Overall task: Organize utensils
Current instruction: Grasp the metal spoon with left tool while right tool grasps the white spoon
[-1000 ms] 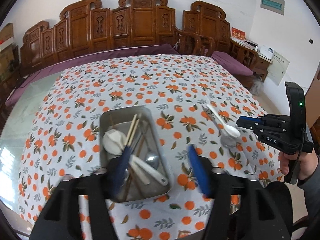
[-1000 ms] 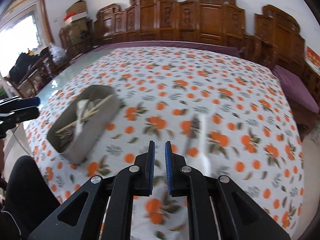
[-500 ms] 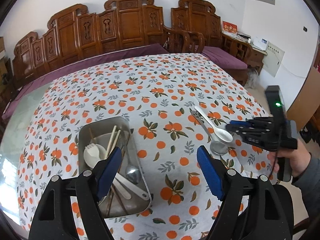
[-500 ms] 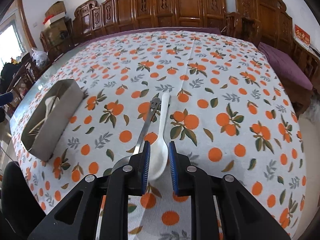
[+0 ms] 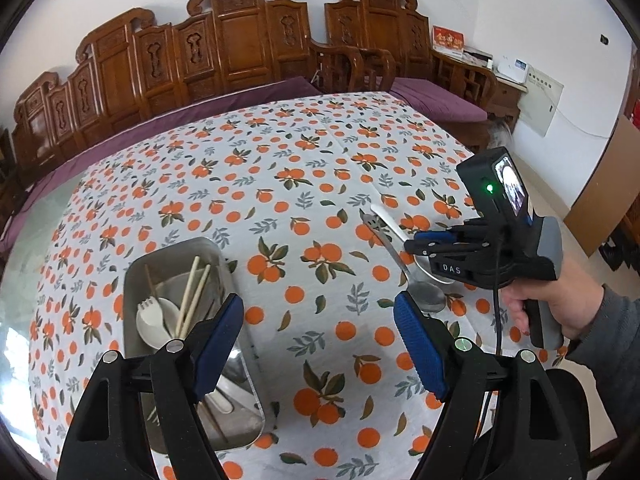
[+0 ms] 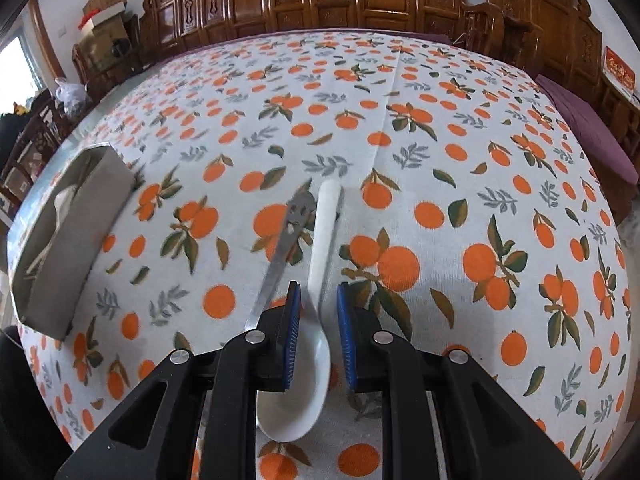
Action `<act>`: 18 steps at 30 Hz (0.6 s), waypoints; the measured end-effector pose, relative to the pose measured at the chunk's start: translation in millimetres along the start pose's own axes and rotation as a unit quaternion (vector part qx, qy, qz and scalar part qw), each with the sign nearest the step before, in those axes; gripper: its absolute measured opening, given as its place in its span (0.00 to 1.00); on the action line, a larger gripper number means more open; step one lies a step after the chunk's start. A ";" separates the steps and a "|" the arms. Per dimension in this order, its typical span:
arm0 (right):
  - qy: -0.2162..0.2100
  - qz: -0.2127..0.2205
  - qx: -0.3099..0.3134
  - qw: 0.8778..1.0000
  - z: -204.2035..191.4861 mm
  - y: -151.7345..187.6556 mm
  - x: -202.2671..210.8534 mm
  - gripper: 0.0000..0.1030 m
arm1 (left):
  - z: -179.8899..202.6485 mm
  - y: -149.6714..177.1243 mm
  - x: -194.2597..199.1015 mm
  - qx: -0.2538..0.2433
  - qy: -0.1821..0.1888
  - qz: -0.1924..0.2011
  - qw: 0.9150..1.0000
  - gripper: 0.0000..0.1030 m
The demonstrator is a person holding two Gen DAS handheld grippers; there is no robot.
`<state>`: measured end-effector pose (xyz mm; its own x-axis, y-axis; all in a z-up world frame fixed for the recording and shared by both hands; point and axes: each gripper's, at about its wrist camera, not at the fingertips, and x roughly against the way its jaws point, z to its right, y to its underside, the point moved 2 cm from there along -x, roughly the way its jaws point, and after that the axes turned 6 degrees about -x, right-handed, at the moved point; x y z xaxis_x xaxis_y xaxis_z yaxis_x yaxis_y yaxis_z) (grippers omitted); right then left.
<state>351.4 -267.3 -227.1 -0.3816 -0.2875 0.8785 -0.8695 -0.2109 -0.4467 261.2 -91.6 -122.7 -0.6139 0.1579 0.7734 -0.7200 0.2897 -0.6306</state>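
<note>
The white spoon (image 6: 316, 280) lies on the tablecloth (image 6: 440, 160) with its neck between the two blue pads of the right gripper (image 6: 318, 336); its bowl is under the gripper body and its handle points away from it. The pads stand on both sides of the neck with a small gap, so the gripper is only a little open and I judge it does not hold the spoon yet. A metal spoon (image 6: 280, 248) lies just beside the white one, on the left of the gripper, and its handle passes close to the left pad. Further to the left is the metal tray (image 5: 240, 360), which already has a white spork (image 5: 154, 316), chopsticks (image 5: 192, 296) and other pieces in it. So most of the sorting looks done, and these two spoons are left. The right gripper is held low and nearly level over the table. The left gripper (image 5: 320, 344) hangs wide open and empty above the cloth, with the tray under its left finger
</note>
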 end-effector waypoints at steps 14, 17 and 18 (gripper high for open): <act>-0.014 0.016 -0.026 0.999 32.0 46.0 52.2 0.04 | 34.0 -8.8 -32.4 -0.006 0.030 -0.013 0.999 0.72; -0.015 0.021 -0.031 0.999 36.3 52.6 56.8 0.04 | 42.8 -10.3 -45.7 -0.007 0.035 -0.024 0.999 0.72; -0.017 0.024 -0.032 0.999 36.6 53.8 58.9 0.04 | 46.1 -10.7 -50.9 -0.009 0.035 -0.028 0.999 0.72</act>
<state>293.7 -329.8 -205.6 -0.4133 -0.3282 0.8494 -0.8689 -0.1369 -0.4757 285.2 -146.3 -158.3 -0.5478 0.2067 0.8107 -0.7463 0.3171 -0.5852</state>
